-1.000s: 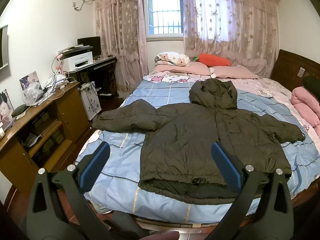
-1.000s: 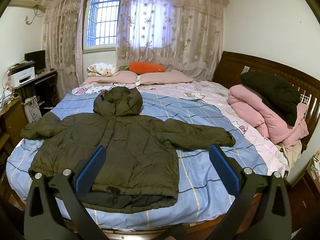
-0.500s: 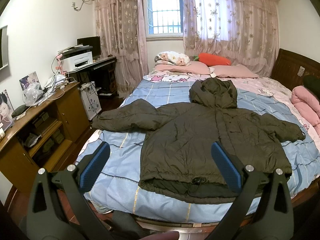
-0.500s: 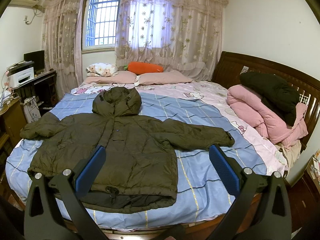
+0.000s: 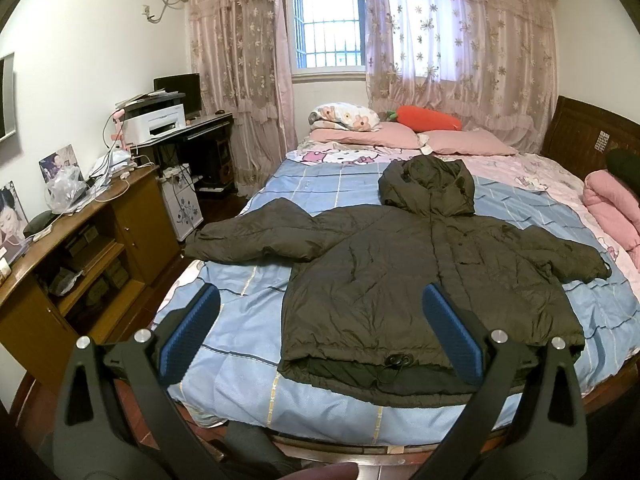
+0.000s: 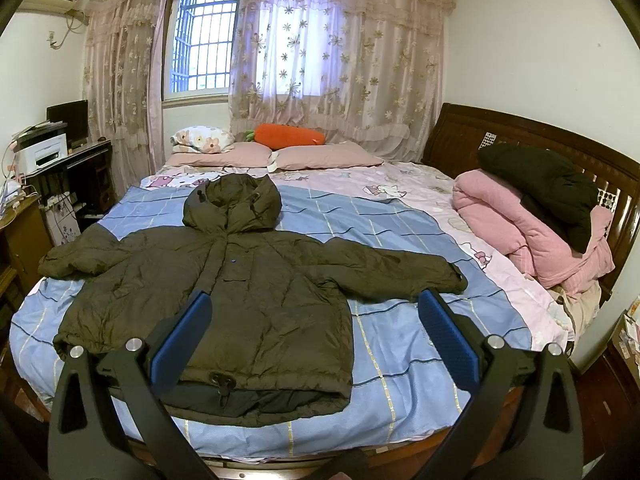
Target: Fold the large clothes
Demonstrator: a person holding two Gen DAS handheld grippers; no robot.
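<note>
A big dark green coat (image 5: pixel 420 276) lies flat on the bed (image 5: pixel 248 300), front up, with both sleeves spread out. The left claw (image 5: pixel 318 330) and right claw (image 6: pixel 314 330) hang above it, spread wide, holding nothing.

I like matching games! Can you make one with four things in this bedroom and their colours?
Things:
1. jacket
2. carrot cushion
3. rolled quilt
4. printer

Colours:
A. white
B. pink
C. dark olive
D. orange

Pairs: 1-C, 2-D, 3-B, 4-A
</note>
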